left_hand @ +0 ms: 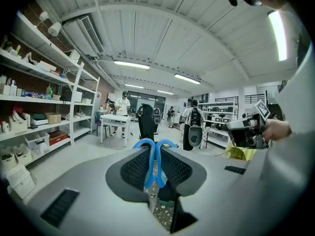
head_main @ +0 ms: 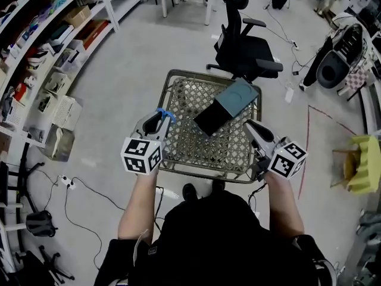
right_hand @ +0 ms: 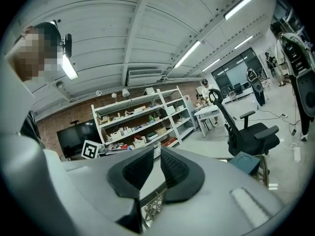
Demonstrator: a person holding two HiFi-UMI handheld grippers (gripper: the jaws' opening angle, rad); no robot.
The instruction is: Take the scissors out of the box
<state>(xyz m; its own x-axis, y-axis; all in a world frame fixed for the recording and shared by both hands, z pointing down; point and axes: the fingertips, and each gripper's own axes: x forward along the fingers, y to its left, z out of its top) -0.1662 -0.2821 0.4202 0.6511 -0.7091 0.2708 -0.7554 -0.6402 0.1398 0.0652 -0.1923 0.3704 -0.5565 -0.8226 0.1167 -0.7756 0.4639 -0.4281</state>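
A dark teal box (head_main: 229, 105) lies on its side on the wire-mesh table (head_main: 178, 159), its black open end towards me. The blue-handled scissors (head_main: 166, 115) are out of it, held above the table's left edge by my left gripper (head_main: 159, 120). In the left gripper view the blue handles (left_hand: 154, 162) stand upright, pinched between the pads of the left gripper (left_hand: 156, 154). My right gripper (head_main: 250, 128) hovers over the table's right side, close to the box, jaws a little apart and empty. The right gripper view shows the right gripper (right_hand: 157, 156) with a narrow gap, the box (right_hand: 244, 162) beyond it.
A black office chair (head_main: 244, 46) stands just behind the table. White shelves (head_main: 47, 46) full of boxes line the left wall. Cables (head_main: 77, 186) trail on the floor at my left. A yellow stool (head_main: 364, 162) is at the right. People (left_hand: 121, 103) stand far off.
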